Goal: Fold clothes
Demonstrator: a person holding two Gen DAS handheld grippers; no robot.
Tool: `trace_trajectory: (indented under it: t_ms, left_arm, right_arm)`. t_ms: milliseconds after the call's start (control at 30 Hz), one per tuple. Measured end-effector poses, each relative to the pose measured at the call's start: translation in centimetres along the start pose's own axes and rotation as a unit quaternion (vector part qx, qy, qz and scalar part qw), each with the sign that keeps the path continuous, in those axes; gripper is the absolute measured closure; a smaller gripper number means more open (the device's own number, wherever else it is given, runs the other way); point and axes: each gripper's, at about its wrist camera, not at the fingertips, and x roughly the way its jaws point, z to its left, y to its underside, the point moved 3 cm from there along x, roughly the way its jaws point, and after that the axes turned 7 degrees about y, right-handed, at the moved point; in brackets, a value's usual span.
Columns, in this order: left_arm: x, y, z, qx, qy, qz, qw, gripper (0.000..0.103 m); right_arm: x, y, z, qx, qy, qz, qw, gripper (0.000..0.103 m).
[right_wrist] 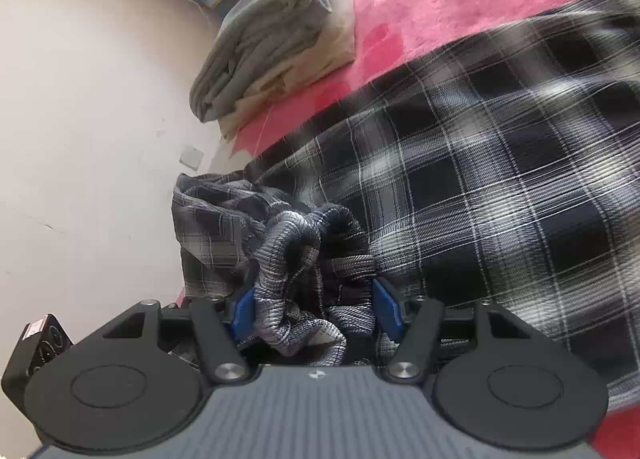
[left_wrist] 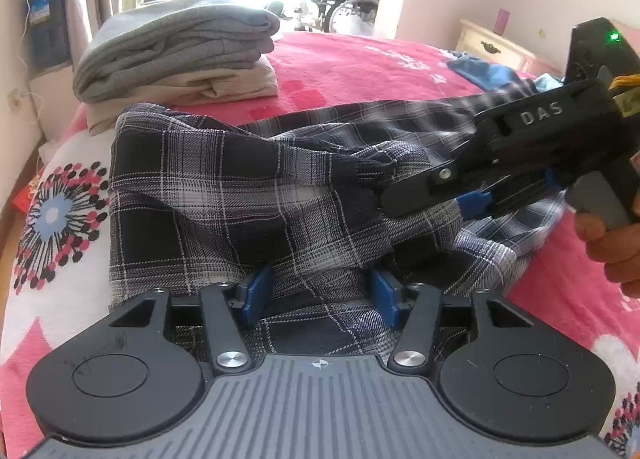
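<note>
A black, grey and white plaid garment [left_wrist: 248,195] lies crumpled across the pink bed cover. My left gripper [left_wrist: 320,295] is low over its near edge. The blue pads [left_wrist: 256,291] stand apart with loose plaid cloth lying between them, not pinched. My right gripper [left_wrist: 424,207] comes in from the right, held by a hand [left_wrist: 612,247], with its tip on the rumpled middle of the garment. In the right wrist view the right gripper [right_wrist: 316,307] is open, and a twisted bunch of the plaid garment [right_wrist: 480,179] sits loose between its pads [right_wrist: 244,311].
A folded grey garment [left_wrist: 176,47] rests on a folded beige one [left_wrist: 224,87] at the far left of the bed [left_wrist: 360,59]. Blue clothing [left_wrist: 488,75] lies at the far right near a cream nightstand [left_wrist: 492,45]. A wall [right_wrist: 88,99] runs along the bed's left side.
</note>
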Motion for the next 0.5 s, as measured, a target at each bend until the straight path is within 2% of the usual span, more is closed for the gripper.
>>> trace_trajectory:
  t_ms: [67,133,233,367,500]
  left_arm:
    - [0.0,0.0,0.0,0.000,0.000,-0.001,1.0000,0.049]
    - [-0.1,0.1,0.0,-0.001,0.001,-0.002,1.0000,0.049]
    - [-0.1,0.1,0.0,-0.001,0.002,-0.002,1.0000,0.048]
    - [-0.1,0.3,0.1,0.000,0.004,-0.005,1.0000,0.048]
    - [-0.1,0.4,0.2,0.000,0.007,-0.008,0.9999,0.048]
  right_arm:
    - [0.1,0.0,0.3,-0.008,-0.002,-0.003,1.000,0.038]
    - [-0.4,0.1,1.1,-0.028,-0.014,-0.018,0.999,0.052]
    - [-1.0,0.2,1.8,-0.044,-0.026,-0.026,0.998,0.052]
    - [-1.1,0.4,2.2,-0.058,-0.003,-0.028,0.998,0.050]
    - [-2.2,0.9,2.7,-0.079,0.022,-0.045,0.996,0.040]
